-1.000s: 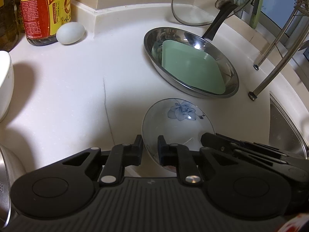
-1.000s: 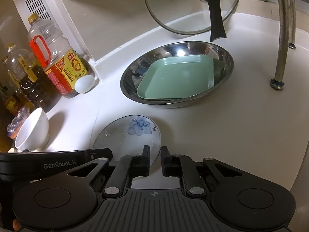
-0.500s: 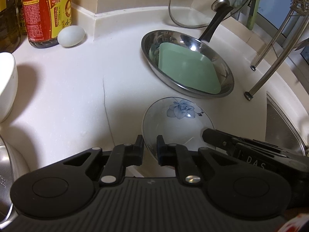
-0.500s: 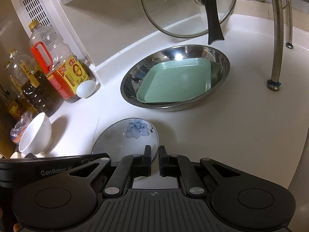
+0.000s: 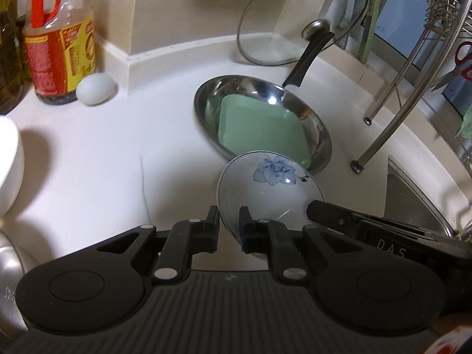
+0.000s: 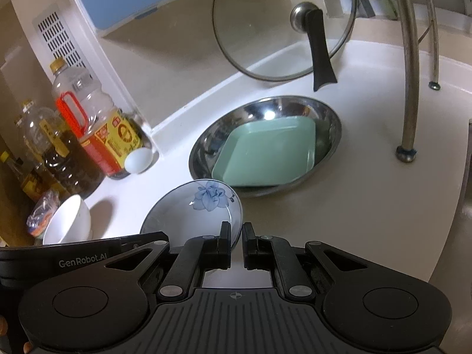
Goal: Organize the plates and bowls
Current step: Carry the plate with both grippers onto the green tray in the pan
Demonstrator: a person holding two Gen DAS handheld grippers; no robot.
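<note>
Both sets of jaws are clamped on one small plate (image 5: pixel 267 188) with a blue flower (image 5: pixel 274 169) painted on it. From the left wrist view, the left gripper (image 5: pixel 228 221) pinches the near left edge of the plate, with the rim sitting between its two fingers. The right gripper (image 6: pixel 236 234) pinches the other side of the plate (image 6: pixel 191 209), and its black body also shows in the left view (image 5: pixel 348 221), reaching in from the right.

Held by both grippers, the plate is tilted, with its far edge up. That far edge lies over the near rim of a shiny metal pan (image 5: pixel 262 88). Inside the pan lies a square green plate (image 5: pixel 259 129). The pan sits on the white bench (image 5: pixel 103 153).

Behind the pan, a glass lid (image 5: pixel 295 23) with a black handle leans against the wall. At the back left of the bench stands an oil bottle (image 5: pixel 59 47) with a red and yellow label. A pale egg (image 5: pixel 95 89) sits just beside it, and darker bottles (image 6: pixel 65 153) stand next to that one. A white bowl (image 6: pixel 67 221) rests on the bench at the left. Metal rack legs (image 5: pixel 395 109) stand on the right, near the edge of a sink (image 5: pixel 419 194).
</note>
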